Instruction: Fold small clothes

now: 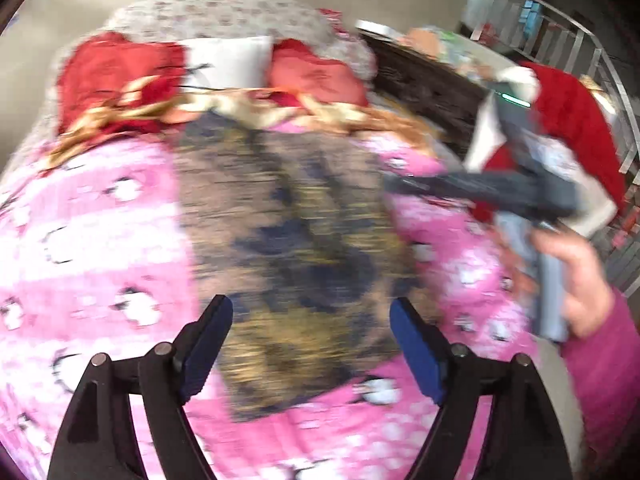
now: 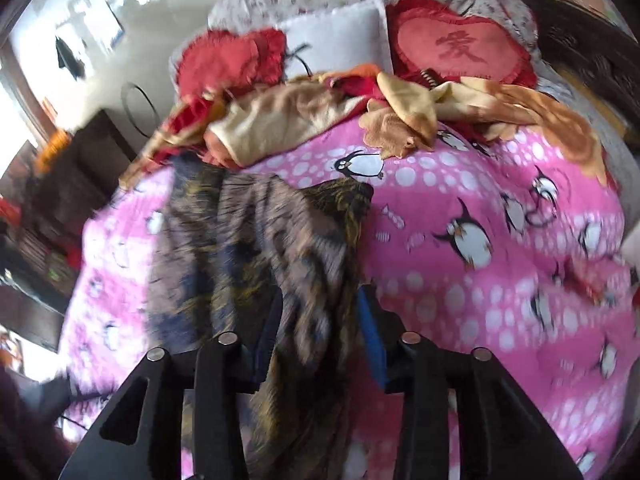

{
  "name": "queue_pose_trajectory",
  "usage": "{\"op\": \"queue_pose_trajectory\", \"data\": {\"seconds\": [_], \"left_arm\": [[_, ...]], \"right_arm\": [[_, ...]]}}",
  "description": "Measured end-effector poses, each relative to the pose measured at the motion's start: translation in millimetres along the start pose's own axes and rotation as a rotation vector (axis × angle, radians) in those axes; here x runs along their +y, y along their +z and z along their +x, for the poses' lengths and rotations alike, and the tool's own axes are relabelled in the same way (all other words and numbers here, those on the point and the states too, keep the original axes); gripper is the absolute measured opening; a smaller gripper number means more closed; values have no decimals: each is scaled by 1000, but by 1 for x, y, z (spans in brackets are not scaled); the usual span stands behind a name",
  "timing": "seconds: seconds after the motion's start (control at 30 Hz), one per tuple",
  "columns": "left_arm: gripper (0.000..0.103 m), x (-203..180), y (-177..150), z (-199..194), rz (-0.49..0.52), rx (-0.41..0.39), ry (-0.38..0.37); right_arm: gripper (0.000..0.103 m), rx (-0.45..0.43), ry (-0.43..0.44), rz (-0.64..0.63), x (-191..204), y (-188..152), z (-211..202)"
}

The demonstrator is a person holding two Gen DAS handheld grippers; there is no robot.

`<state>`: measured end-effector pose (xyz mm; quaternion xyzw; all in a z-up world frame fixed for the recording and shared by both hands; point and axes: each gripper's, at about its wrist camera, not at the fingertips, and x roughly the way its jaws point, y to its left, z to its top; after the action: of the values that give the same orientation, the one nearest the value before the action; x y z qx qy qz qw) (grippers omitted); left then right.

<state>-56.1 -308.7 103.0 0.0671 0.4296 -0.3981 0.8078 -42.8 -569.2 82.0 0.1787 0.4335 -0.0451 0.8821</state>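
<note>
- On the pink penguin bedspread [image 2: 460, 200]: brown-and-navy patterned garment [image 1: 288, 216], lengthwise, toward the pillow end.
- Left gripper [image 1: 312, 344]: spread wide above it, nothing held.
- Right gripper [image 2: 320, 336]: half parted, cloth between the pads, apparently not pinched; blurred.

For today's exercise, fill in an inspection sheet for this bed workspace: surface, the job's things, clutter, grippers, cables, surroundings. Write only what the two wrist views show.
Surface: bed with a pink penguin blanket, rumpled.
Job's things: one brown and dark patterned garment lies spread on the blanket; pictures blurred.
Clutter: red cushions, a white pillow and a heap of tan and red clothes at the far end.
Grippers: left gripper open above the garment, nothing between its fingers; right gripper has garment cloth between its fingers, whether the pads press on it cannot be told.
Cables: nothing seen.
Surroundings: dark wooden furniture beside the bed, a metal railing beyond.
</note>
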Motion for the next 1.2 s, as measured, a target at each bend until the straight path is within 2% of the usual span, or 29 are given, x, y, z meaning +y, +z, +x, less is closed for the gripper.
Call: {"op": "queue_pose_trajectory", "data": {"seconds": [0.1, 0.23, 0.27, 0.3, 0.33, 0.4, 0.43, 0.5, 0.53, 0.57, 0.63, 0.7, 0.77, 0.83, 0.9, 1.0, 1.03, 1.07, 1.13, 1.2], "left_arm": [[84, 28, -8, 17, -55, 37, 88], [84, 40, -27, 49, -71, 109, 128], [84, 42, -32, 62, -68, 145, 136], [80, 45, -37, 72, -64, 173, 145], [77, 46, -40, 78, -57, 202, 156], [76, 47, -42, 70, -60, 180, 158], [76, 48, -39, 63, -72, 140, 166], [77, 50, -31, 52, -86, 87, 172], [77, 50, -25, 50, -92, 65, 168], [78, 50, -19, 50, -96, 52, 164], [78, 49, -11, 56, -100, 53, 163], [78, 46, -4, 67, -91, 75, 174], [78, 42, -3, 78, -69, 105, 191], [78, 36, -11, 85, -56, 121, 191], [79, 37, -16, 91, -61, 130, 179], [79, 38, -15, 97, -64, 142, 187], [79, 37, -14, 95, -63, 142, 188], [79, 36, -11, 94, -62, 138, 189], [79, 34, -6, 86, -62, 105, 194], [79, 33, 0, 80, -65, 76, 200]], "right_arm": [[33, 19, 23, -59, 24, -32, -10], [32, 81, -114, -91, 34, -74, 5], [22, 122, -160, -114, 30, -85, 19], [17, 157, -187, -107, 25, -91, 28], [16, 185, -164, -65, 16, -94, 33], [16, 144, -83, 0, 9, -88, 17], [17, 99, -63, 3, 9, -82, 5], [30, -15, -77, -8, 12, -61, -16], [42, -61, -107, 0, 10, -46, -20], [48, -85, -124, 22, 7, -32, -18], [48, -96, -110, 67, 0, -11, -5], [46, -67, -65, 118, -8, 9, 19], [5, -51, -30, 115, -8, 23, 34], [4, -103, -83, 73, -4, 26, 30], [3, -95, -140, 87, -14, 24, 39], [3, -68, -121, 138, -32, 15, 57], [4, -86, -116, 131, -31, 13, 51], [10, -92, -121, 126, -30, 12, 45], [16, -111, -163, 115, -23, 12, 26], [16, -160, -179, 68, -9, 12, 6]]}}
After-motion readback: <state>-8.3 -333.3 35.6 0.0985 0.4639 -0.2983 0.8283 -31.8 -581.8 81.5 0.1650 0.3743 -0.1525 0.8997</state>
